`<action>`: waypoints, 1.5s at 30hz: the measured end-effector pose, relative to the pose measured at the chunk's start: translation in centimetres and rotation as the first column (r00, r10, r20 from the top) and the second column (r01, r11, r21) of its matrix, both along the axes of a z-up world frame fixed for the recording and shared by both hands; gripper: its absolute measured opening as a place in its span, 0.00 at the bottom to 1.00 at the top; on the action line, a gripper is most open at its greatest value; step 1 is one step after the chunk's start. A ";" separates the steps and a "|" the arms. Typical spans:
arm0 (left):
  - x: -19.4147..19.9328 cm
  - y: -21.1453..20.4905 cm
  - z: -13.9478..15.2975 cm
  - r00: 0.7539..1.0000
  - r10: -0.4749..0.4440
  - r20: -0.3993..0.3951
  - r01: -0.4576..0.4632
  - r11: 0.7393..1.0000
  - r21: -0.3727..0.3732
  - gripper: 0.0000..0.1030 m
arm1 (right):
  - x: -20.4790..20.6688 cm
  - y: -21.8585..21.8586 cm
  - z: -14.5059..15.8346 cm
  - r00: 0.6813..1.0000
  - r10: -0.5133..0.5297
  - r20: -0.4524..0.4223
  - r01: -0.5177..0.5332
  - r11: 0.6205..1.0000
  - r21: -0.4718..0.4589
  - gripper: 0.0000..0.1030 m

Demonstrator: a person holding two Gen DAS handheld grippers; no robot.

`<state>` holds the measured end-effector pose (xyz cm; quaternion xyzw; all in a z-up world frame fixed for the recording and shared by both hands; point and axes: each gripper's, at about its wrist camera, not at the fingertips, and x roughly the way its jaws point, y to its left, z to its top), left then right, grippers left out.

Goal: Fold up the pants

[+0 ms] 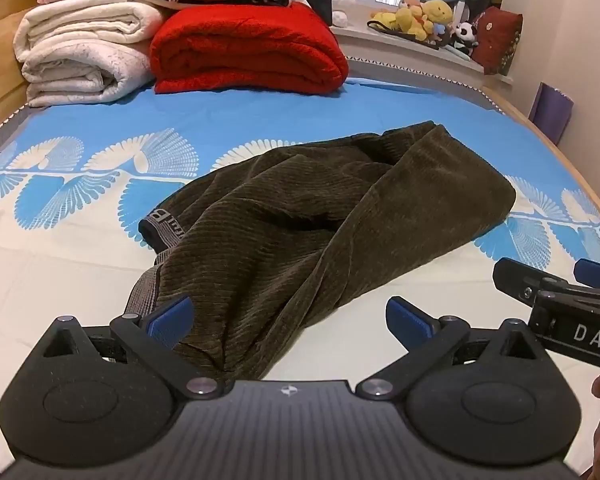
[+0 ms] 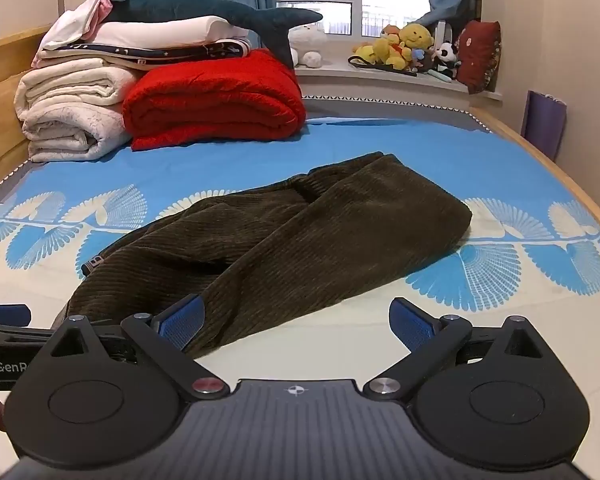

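Dark olive corduroy pants (image 1: 300, 220) lie bunched on the blue and white bedsheet (image 1: 80, 248), with a grey waistband (image 1: 162, 220) at their left. They also show in the right wrist view (image 2: 284, 240). My left gripper (image 1: 290, 320) is open and empty, its blue pads just above the near end of the pants. My right gripper (image 2: 296, 322) is open and empty, at the near right edge of the pants. The right gripper also shows at the right edge of the left wrist view (image 1: 556, 280).
A red folded blanket (image 1: 248, 48) and a stack of white blankets (image 1: 84, 52) sit at the far left of the bed. A plush shark (image 2: 204, 8) lies on the stack. Stuffed toys (image 2: 412, 48) line the windowsill. A wooden bed frame (image 2: 540, 152) runs along the right.
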<state>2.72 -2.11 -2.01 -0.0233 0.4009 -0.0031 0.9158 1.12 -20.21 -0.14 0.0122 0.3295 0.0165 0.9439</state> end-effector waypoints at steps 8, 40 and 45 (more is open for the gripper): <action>0.0 0.0 0.0 1.000 0.004 -0.001 -0.004 1.000 0.002 0.99 | 0.2 0.1 0.0 1.000 0.002 0.001 -0.002 1.000 0.003 0.96; 0.0 0.2 -0.1 1.000 0.013 -0.008 -0.013 1.000 -0.002 0.99 | 0.4 0.7 -0.1 0.999 -0.003 -0.049 0.003 1.000 0.005 0.96; -0.3 0.2 0.0 0.999 -0.003 0.041 0.002 1.000 0.011 0.91 | 0.3 0.4 0.1 0.998 -0.048 0.038 0.049 0.998 -0.031 0.91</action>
